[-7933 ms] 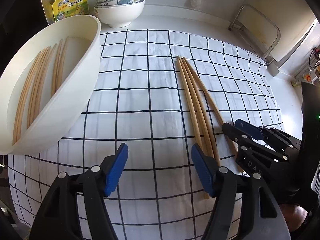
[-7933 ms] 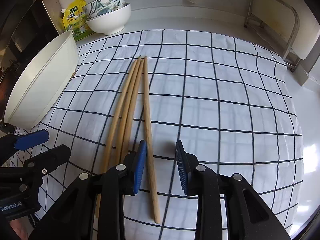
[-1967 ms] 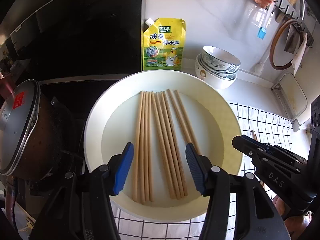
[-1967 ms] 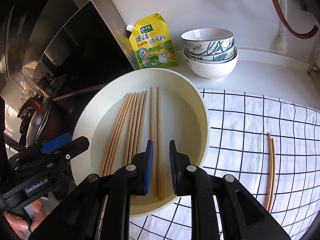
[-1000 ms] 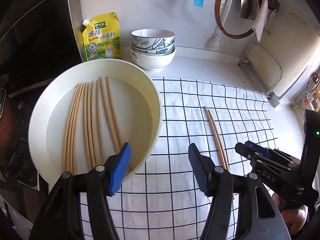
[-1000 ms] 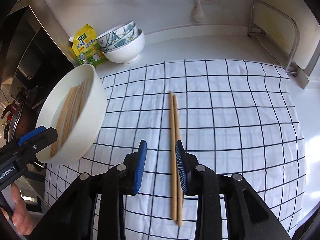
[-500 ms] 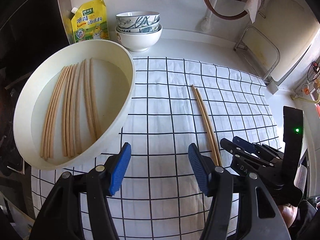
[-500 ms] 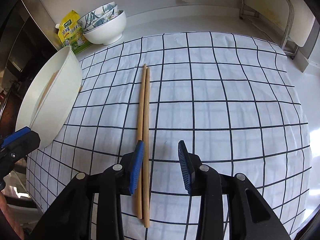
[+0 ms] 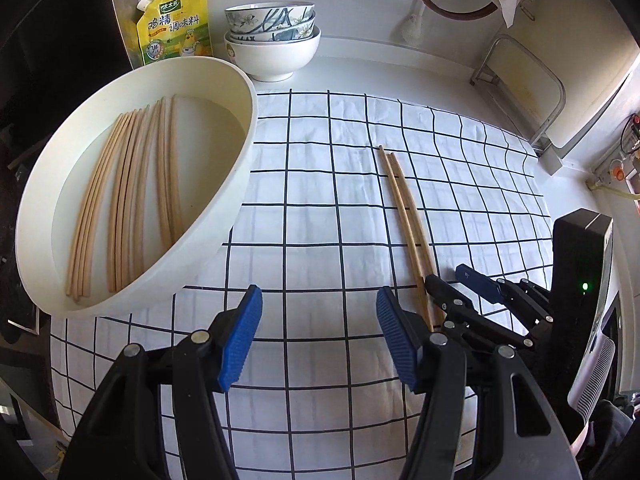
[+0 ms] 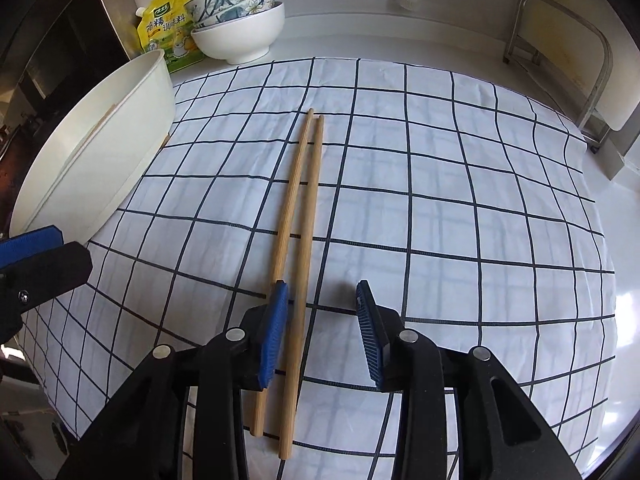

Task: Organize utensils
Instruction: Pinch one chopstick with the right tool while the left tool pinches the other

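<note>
Two open, empty claws angled steeply down: right claw (image 10: 320,332) astride one chopstick (image 10: 306,216), left claw (image 9: 318,336) over cloth (image 9: 320,208)

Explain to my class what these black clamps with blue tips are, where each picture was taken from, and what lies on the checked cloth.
They are tools a person holds, one per hand, each carrying a camera that looks along its fingers. One picture comes from the left hand-held gripper, open and holding nothing. The other comes from the right hand-held gripper, open over two chopsticks on the checked cloth; one stick lies between its blue pads, not yet pinched. The white basin beside the cloth holds more chopsticks. Behind stand stacked bowls and a yellow pouch.
</note>
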Available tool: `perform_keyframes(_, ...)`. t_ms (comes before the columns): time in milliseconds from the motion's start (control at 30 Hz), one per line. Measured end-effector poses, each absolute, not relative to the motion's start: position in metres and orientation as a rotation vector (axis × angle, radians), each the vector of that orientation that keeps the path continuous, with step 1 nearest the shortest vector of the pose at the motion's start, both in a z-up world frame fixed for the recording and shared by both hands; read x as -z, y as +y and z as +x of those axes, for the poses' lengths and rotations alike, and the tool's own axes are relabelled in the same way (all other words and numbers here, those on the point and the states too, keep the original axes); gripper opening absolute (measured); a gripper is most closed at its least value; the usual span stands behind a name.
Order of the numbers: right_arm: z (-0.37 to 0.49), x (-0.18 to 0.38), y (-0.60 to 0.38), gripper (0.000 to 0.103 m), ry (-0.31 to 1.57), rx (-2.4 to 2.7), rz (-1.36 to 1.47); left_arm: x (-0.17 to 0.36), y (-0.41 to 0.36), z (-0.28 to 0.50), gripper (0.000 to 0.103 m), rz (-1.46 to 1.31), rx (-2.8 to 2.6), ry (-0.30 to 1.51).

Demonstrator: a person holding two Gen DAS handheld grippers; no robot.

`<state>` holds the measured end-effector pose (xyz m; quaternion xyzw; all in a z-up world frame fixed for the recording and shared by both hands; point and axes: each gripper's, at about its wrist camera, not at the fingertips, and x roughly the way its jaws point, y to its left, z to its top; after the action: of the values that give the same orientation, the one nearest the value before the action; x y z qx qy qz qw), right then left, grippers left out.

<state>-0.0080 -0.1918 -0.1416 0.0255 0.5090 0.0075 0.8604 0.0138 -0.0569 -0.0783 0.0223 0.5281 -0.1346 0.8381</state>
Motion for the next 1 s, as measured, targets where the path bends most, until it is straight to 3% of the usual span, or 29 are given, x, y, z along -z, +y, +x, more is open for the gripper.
perform_keyframes(67, -0.009, 0.141, -0.189, 0.032, 1.065, -0.023, 0.041, 0.081, -0.06, 0.014, 0.058, 0.05, 0.287, 1.122)
perform_keyframes(133, -0.01, 0.141, -0.189, 0.014, 1.063, -0.034, 0.033, 0.083, -0.063, 0.015, 0.058, 0.054, 0.288, 1.127)
perform_keyframes(200, -0.01, 0.141, -0.193, 0.007, 1.065, -0.051, 0.048, 0.085, -0.066, 0.015, 0.058, 0.057, 0.29, 1.132)
perform_keyframes(933, -0.04, 0.141, -0.284, 0.007, 1.05, 0.06, 0.166, 0.136, -0.138, 0.037, 0.065, 0.115, 0.295, 1.131)
perform_keyframes(1000, -0.04, 0.14, -0.286, 0.015, 1.04, 0.037, 0.189, 0.138, -0.141, 0.037, 0.065, 0.122, 0.29, 1.13)
